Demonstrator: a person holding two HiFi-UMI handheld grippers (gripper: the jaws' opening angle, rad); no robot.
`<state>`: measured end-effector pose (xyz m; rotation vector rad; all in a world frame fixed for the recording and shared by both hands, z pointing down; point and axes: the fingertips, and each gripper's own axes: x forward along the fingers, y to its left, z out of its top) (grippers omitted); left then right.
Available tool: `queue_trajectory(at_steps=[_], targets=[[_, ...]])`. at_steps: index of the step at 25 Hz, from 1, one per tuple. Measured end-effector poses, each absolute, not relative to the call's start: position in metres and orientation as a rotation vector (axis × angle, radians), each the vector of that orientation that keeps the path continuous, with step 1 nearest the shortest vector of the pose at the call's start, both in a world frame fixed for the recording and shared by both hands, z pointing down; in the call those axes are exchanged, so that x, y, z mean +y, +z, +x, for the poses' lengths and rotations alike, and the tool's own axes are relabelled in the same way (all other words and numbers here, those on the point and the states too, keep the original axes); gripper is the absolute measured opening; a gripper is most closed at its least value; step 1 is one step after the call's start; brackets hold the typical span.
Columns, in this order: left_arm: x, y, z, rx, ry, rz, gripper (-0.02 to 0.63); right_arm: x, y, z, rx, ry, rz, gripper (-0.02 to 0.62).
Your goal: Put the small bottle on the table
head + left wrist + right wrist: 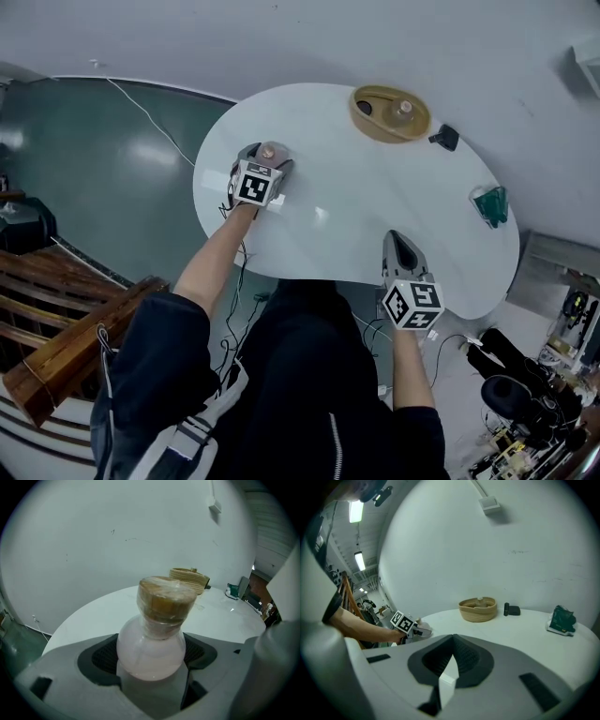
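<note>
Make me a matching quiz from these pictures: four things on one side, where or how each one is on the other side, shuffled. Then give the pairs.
Things:
1. small bottle
2. basket
3. green object
4. right gripper

Places or states:
A. shut, with nothing in it
B. at the far edge of the table
C. clamped in the left gripper
D. near the table's right end

Pairs: 1-C, 2-B, 3-D, 4-A

Seen from above, the left tool [270,159] hides most of the small bottle [268,150].
</note>
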<state>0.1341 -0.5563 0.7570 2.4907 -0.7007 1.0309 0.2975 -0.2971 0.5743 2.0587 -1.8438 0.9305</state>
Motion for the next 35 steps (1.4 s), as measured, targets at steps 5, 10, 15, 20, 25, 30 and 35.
queue_trajectory(at_steps=[5,10,15,20,25,30,35], targets=[[-0.554,0.754,0.13,-0.726,1.003,2.506,0.434,-0.301,0.57,0.295,-1.862,0.912,2.055,0.002],[-0.535,0.733,0.118,-0.748,0.98,2.525,0.404,-0.307,0.565,0.289,-1.903,0.876,2.039,0.002],[-0.523,0.706,0.093,-0.844,0.92,2.551,0.286,-0.32,0.555,0.28,-1.986,0.816,2.006,0.002],[-0.496,0.662,0.071,-0.918,0.861,2.593,0.18,-0.331,0.539,0.263,-2.078,0.727,1.958,0.002],[-0.471,0.62,0.054,-1.002,0.818,2.69,0.081,-0.345,0.522,0.241,-2.177,0.637,1.91,0.002],[-0.454,0.566,0.045,-1.065,0.691,2.749,0.006,-0.356,0.505,0.217,-2.261,0.551,1.862,0.002],[-0.443,0.532,0.038,-1.076,0.582,2.749,0.006,-0.367,0.488,0.205,-2.316,0.462,1.842,0.002]])
